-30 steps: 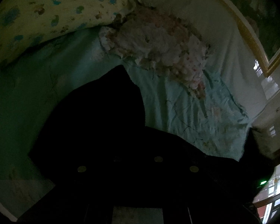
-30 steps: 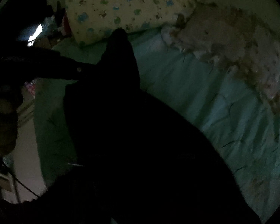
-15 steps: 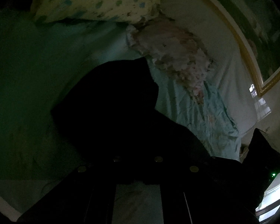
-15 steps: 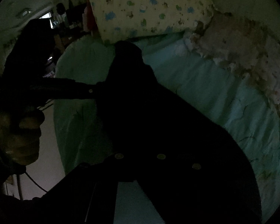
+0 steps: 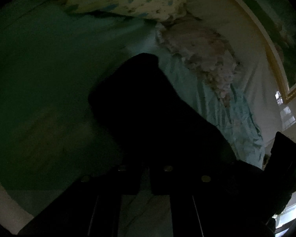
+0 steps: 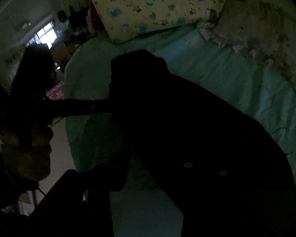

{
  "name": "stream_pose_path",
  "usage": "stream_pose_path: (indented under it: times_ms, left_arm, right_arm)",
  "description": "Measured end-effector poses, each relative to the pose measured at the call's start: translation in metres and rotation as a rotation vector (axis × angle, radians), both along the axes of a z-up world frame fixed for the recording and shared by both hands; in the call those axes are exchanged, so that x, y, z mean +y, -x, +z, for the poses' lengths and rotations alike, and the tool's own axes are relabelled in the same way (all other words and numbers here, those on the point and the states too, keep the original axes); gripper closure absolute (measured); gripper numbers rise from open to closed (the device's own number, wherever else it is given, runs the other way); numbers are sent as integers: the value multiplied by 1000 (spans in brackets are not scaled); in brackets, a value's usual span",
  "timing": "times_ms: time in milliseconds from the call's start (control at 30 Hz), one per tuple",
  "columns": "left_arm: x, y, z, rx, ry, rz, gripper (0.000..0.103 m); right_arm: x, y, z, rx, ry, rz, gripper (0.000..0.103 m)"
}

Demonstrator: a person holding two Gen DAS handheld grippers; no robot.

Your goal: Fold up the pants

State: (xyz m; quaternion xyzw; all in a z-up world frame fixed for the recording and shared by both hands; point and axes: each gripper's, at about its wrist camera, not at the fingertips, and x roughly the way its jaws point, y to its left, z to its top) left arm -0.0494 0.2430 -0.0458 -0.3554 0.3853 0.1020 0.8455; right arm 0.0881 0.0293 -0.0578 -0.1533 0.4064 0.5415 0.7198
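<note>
The black pants (image 5: 148,106) lie as a long dark shape on the teal bed sheet (image 5: 41,90). My left gripper (image 5: 146,170) sits at their near end, shut, with black cloth pinched at its tips. In the right wrist view, the left gripper (image 6: 106,106) reaches in from the left and meets the edge of the pants (image 6: 187,118). The jaws of my right gripper (image 6: 146,164) are opening. Teal sheet shows in the gap between them. The pants lie against the right-hand finger (image 6: 205,169); it is too dark to tell whether it touches them.
A yellow pillow with blue prints (image 6: 157,7) lies at the head of the bed. Beside it is a crumpled floral quilt (image 5: 205,59). A gold-framed picture (image 5: 282,45) hangs on the wall. The bed edge and floor (image 6: 59,150) are at the left, beside a person's hand (image 6: 29,158).
My right gripper's jaws have parted and sheet now shows between them. My left gripper has sunk toward the bed with the pants' edge. The pants lie lower and flatter.
</note>
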Motion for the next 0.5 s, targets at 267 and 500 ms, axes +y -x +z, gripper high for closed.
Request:
stream_pose_path:
  times_ms: [267,500]
  left_arm:
    - [0,12,5,24,2,33,62]
    - [-5,0,11,49,16,47,30]
  right_arm:
    - [-18,-4,10,54,-68,-35,64]
    - [-44,-15,26,52,-131,-102,55]
